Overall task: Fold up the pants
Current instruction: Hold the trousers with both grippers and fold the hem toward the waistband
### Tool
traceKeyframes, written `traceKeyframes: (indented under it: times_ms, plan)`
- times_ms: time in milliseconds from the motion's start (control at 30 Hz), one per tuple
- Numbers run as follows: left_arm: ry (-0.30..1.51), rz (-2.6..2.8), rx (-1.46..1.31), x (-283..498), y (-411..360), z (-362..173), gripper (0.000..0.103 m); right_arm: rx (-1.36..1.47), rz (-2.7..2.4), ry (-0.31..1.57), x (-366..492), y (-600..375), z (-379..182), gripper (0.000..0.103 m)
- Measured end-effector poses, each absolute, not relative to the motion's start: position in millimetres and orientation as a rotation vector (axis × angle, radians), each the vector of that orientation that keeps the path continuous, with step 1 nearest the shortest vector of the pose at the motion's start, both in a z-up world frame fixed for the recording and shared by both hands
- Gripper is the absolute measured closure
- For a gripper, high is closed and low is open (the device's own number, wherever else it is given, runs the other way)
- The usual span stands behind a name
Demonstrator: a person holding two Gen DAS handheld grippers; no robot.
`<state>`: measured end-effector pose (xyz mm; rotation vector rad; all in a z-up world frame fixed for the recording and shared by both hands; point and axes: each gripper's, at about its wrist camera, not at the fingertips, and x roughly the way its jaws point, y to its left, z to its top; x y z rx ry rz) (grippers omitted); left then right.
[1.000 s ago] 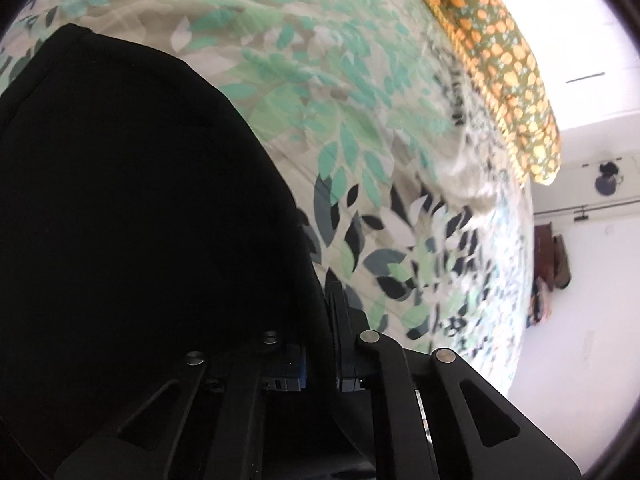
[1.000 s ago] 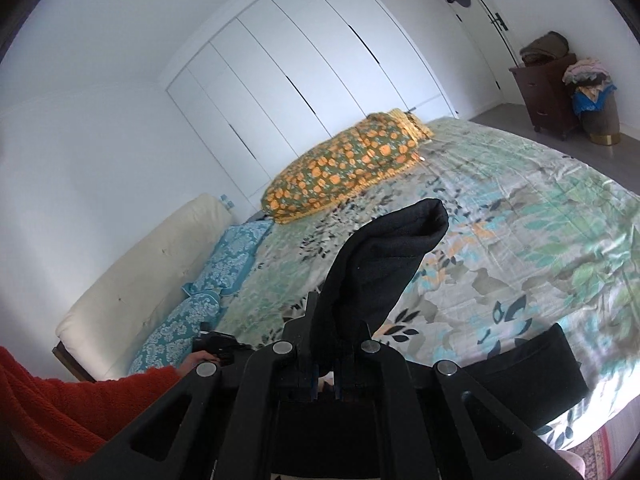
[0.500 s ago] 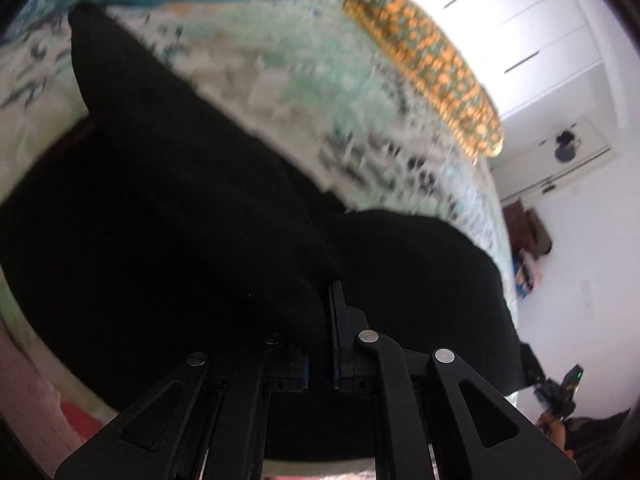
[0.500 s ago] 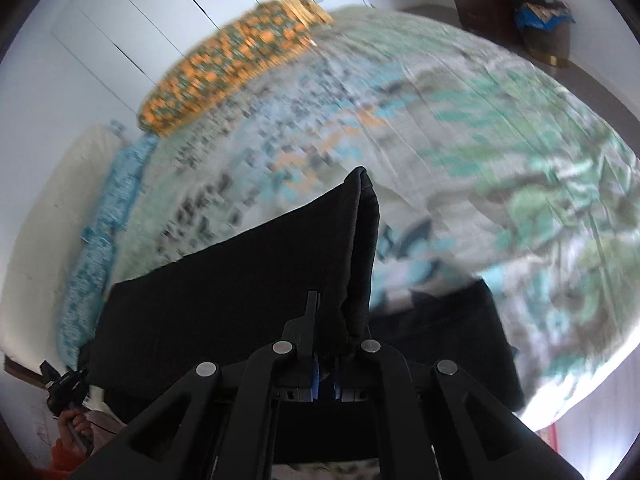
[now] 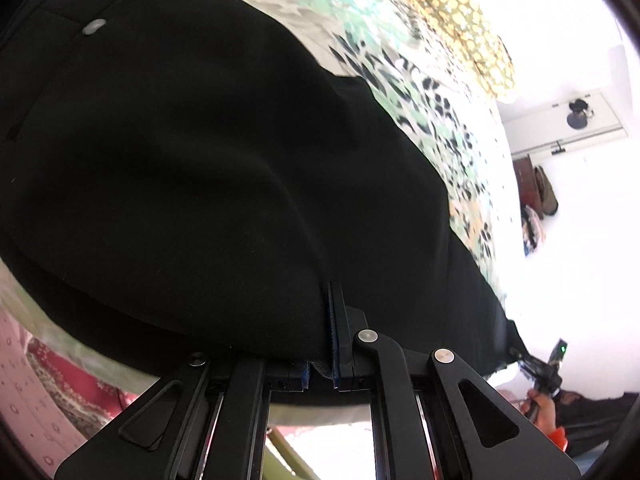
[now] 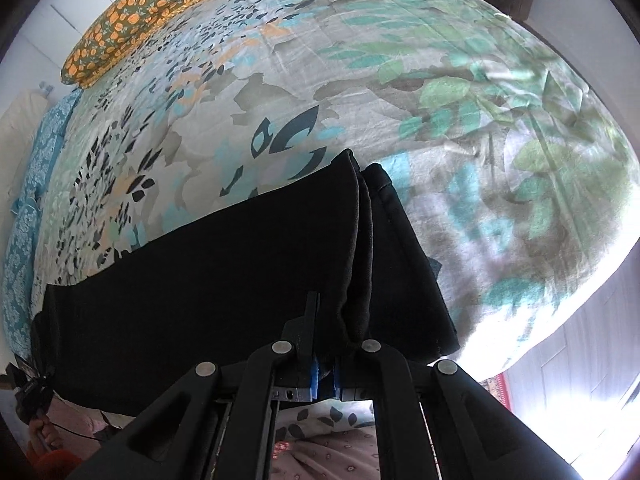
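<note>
Black pants [image 6: 208,288] lie stretched along the near edge of the bed, one layer folded over another. My right gripper [image 6: 328,330] is shut on a bunched fold at the pants' right end, pointing steeply down. In the left wrist view the pants [image 5: 192,152] fill most of the picture, with a pale button [image 5: 93,27] near the top left. My left gripper [image 5: 327,312] is shut on the pants' edge; cloth hides its left finger. A hand holds the other gripper [image 5: 546,372] at the lower right there.
The bed carries a leaf-patterned sheet [image 6: 460,100]. An orange floral pillow [image 6: 136,12] lies at the far end and blue patterned pillows [image 6: 24,184] along the left side. A red patterned rug [image 5: 52,392] covers the floor below the bed edge. A dresser [image 5: 528,184] stands by the far wall.
Both grippers have come down to the bed with the pants. The right one has tipped from level to steeply downward, and the raised fold now rests on the lower layer. Both stayed shut.
</note>
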<state>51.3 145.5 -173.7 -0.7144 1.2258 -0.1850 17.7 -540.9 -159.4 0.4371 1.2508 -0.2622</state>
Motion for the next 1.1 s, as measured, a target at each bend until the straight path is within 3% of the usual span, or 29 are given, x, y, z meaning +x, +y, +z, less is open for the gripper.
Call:
traceKeyframes:
  times_ms: [433,533,567,600,633,800,867,933,967,1100]
  plan:
    - [1.334,-0.203,-0.606,64.4,121.6,-188.8,0.098,0.515,-0.318,1.297,9.2,-555.0,-174.2,0.097]
    - [1.337,-0.205,-0.634,63.2,124.3,-189.2,0.096,0.563,-0.302,1.262,4.3,-560.4,-170.3,0.065]
    - [1.332,-0.206,-0.651,62.7,126.6,-187.0,0.095,0.57,-0.297,1.241,2.6,-560.5,-167.4,0.049]
    - [1.325,-0.206,-0.657,66.6,125.2,-188.1,0.092,0.571,-0.296,1.221,0.6,-560.5,-164.0,0.043]
    - [1.316,-0.197,-0.656,66.6,125.5,-186.0,0.087,0.574,-0.292,1.207,-1.2,-560.3,-161.6,0.042]
    - [1.289,-0.125,-0.714,54.3,140.6,-185.1,0.079,0.623,-0.304,1.195,-6.1,-566.4,-163.6,0.043]
    - [1.283,-0.103,-0.753,51.0,147.8,-188.8,0.088,0.652,-0.328,1.175,-9.3,-571.2,-163.9,0.045]
    - [1.268,-0.096,-0.785,48.5,152.0,-189.5,0.098,0.66,-0.357,1.176,-10.9,-573.8,-165.7,0.067]
    - [1.262,-0.097,-0.774,47.2,150.8,-187.8,0.099,0.659,-0.368,1.179,-9.4,-574.9,-167.4,0.086]
    - [1.247,-0.105,-0.702,38.1,144.9,-172.3,0.099,0.627,-0.398,1.184,-8.9,-574.2,-165.9,0.088]
